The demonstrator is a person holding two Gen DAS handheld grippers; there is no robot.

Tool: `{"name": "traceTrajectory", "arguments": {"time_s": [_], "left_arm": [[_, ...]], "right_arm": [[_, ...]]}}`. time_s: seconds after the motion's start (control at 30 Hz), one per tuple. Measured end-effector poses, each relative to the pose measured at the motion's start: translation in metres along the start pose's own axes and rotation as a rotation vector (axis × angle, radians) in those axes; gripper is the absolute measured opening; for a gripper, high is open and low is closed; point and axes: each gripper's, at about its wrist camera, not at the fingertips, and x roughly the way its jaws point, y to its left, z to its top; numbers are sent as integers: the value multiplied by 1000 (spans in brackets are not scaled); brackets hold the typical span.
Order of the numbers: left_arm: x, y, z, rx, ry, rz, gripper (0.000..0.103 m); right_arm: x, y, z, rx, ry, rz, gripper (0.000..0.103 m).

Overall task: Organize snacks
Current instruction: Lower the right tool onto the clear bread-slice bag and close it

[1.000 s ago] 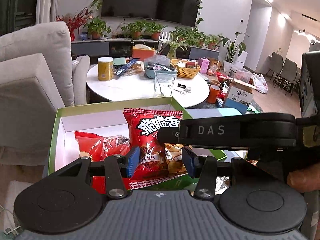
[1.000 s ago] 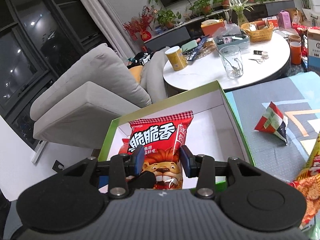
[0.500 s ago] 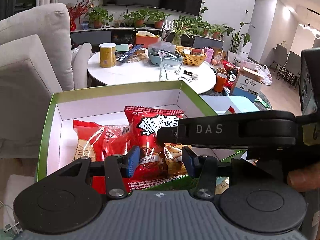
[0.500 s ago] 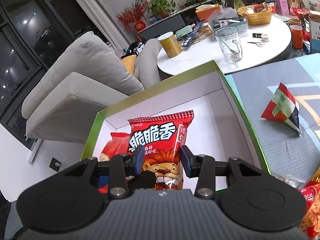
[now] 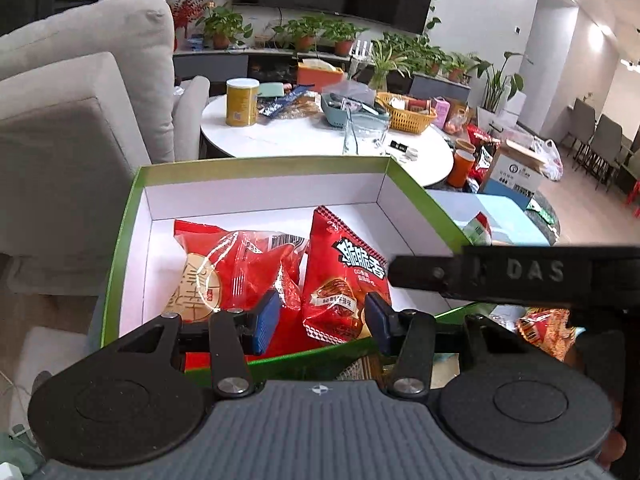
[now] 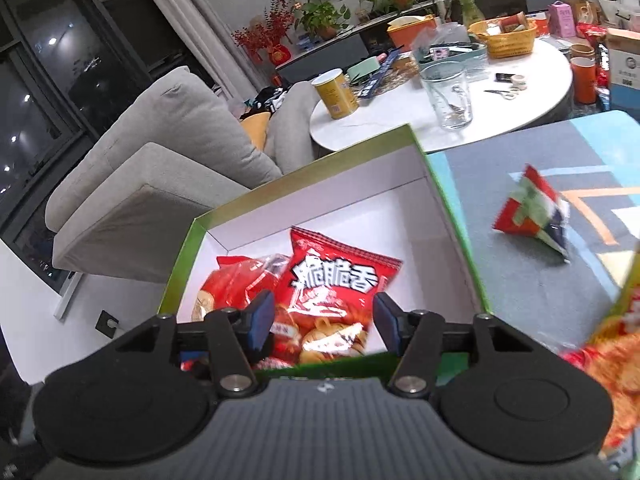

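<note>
The red chip bag (image 6: 336, 300) has its lower end hidden behind the box's near wall (image 6: 344, 364). A yellow-orange packet (image 6: 608, 368) at the right edge is blurred and cut off. The triangular packet (image 6: 534, 212) on the surface is smeared, its print unreadable.

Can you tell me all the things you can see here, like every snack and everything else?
Box: one, green outside, white inside, in front of both grippers.
Chip bag: one, red with white letters, lying in the box.
Cake pack: one, red and clear, in the box left of the chip bag.
Triangle snack: one, red, green and dark, on the mat right of the box.
Mat: one, grey and blue with an orange line, under the triangle snack.
Table: one, white, round, behind the box.
Can: one, yellow, on the table.
Glass: one, clear, on the table.
Basket: one, yellow, far side of the table.
Sofa: one, grey, left of the table.
Left gripper: open, over the box's near edge.
Right gripper: open, empty, over the chip bag.
</note>
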Motion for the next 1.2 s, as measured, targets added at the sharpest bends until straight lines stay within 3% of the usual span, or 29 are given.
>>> {"name": "traceTrajectory", "arguments": {"time_s": [0.13,0.3,0.67,0.9,1.2], "left_arm": [[-13,-3,-7,1,-8,-17,45],[-26,-8,-18,-9,-7,-29,45],[-45,-34,-48,29,55,-126,49],[-44,-51,-64,85,100,-164,49],[-52,-37,-76,62,121,-135,49]], "right_arm": [[-20,0,-10,-34,-54,9,44],[-32,-7,-23,11,4,24,45],[-42,-12,-50,34,31,-147,45],[-46,-15,-57,55,44,-122,46],[-49,2,-67,40,82,-15,46]]}}
